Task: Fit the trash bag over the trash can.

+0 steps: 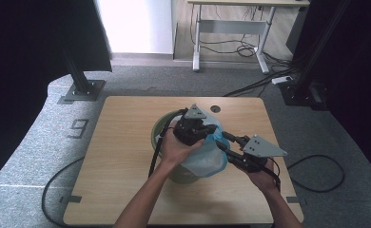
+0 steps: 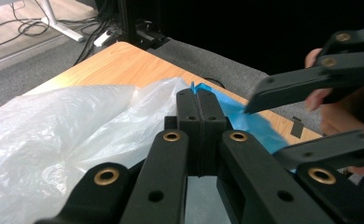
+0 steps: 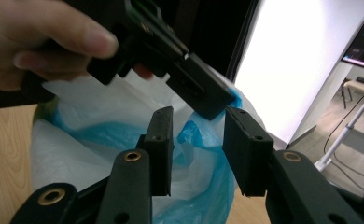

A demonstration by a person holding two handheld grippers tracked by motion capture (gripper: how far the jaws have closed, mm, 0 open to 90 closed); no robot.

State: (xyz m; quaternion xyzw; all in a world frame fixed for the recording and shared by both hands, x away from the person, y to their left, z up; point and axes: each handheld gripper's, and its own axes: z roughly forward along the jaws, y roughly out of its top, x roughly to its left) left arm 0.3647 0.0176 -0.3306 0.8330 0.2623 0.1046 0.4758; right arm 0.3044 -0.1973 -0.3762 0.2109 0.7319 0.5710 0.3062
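Translucent white-and-blue thin plastic bag (image 1: 206,154) sits in and spills over a round green bin (image 1: 161,130) at mid-table on the pale wooden table (image 1: 122,142). Left gripper (image 2: 199,105): jaws pressed fully together, pinching the bag's blue rim; the white film bunches just beside them. Seen from above, this gripper hangs over the bin's mouth. Right gripper (image 3: 196,140): jaws parted, a crumpled blue fold of the bag standing in the gap, pads not pressing on it. Its tips sit just beside the left gripper's tips, at the bag's right side.
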